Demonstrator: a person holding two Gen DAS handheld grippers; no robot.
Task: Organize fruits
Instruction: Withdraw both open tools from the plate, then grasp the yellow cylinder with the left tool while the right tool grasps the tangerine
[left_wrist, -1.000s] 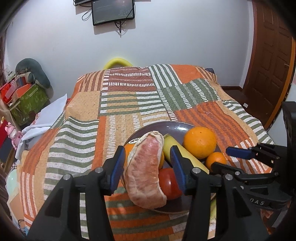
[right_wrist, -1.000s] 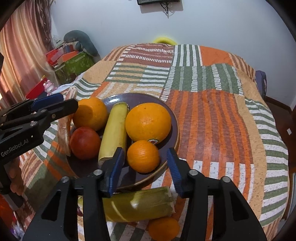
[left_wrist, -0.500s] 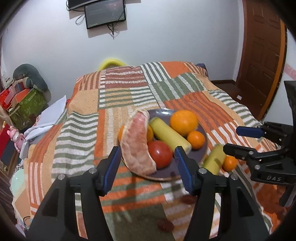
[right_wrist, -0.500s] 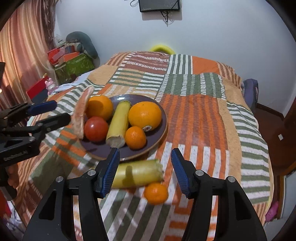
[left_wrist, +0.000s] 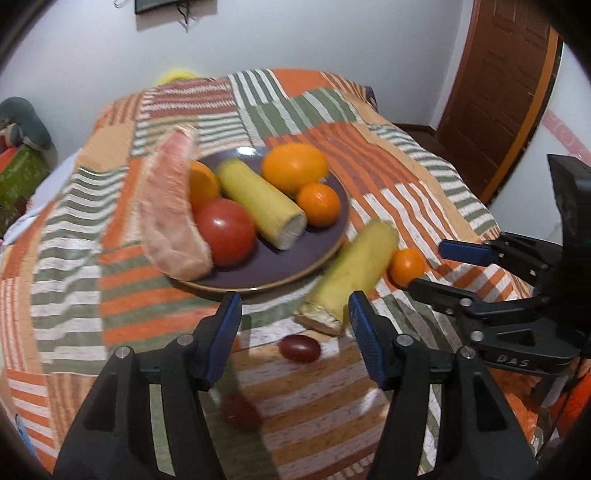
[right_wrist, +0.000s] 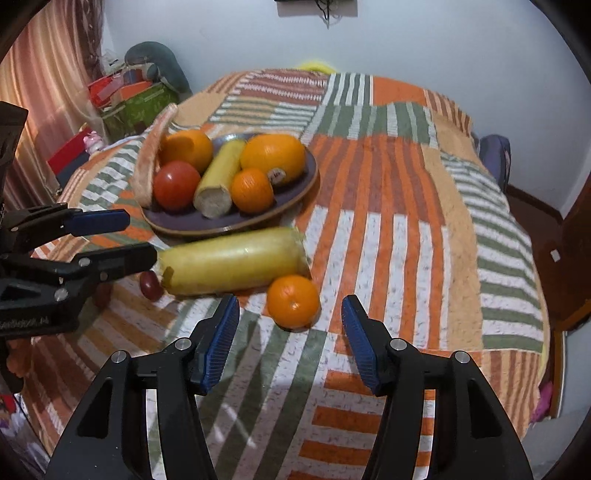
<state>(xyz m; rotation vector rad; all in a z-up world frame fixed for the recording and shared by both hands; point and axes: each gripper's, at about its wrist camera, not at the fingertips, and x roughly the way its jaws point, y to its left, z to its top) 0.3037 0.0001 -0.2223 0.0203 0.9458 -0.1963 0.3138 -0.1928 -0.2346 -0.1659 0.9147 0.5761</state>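
I see both grippers spread wide with nothing between the pads. Left gripper (left_wrist: 294, 325) sits at bottom centre of its view, hanging over the patchwork bedspread (left_wrist: 388, 155). Right gripper (right_wrist: 290, 321) is at bottom centre of its view, jaws apart too.

The plate (left_wrist: 280, 273) is in the upper middle of the left view. It holds a pomelo wedge (left_wrist: 171, 206) leaning on the left rim, a tomato (left_wrist: 225, 230), a corn cob (left_wrist: 258, 205), a big orange (left_wrist: 294, 166), a small orange (left_wrist: 318, 204) and another orange (left_wrist: 201, 181) half hidden behind the wedge.

Off the plate, lying on the bedspread: a second corn cob (right_wrist: 232, 260) just beside the plate's near rim, a loose orange (right_wrist: 293, 301) touching its right end, and a small dark red fruit (left_wrist: 299, 349) near its other end. One more dark fruit (left_wrist: 240, 411) is lower in the left view, blurred.
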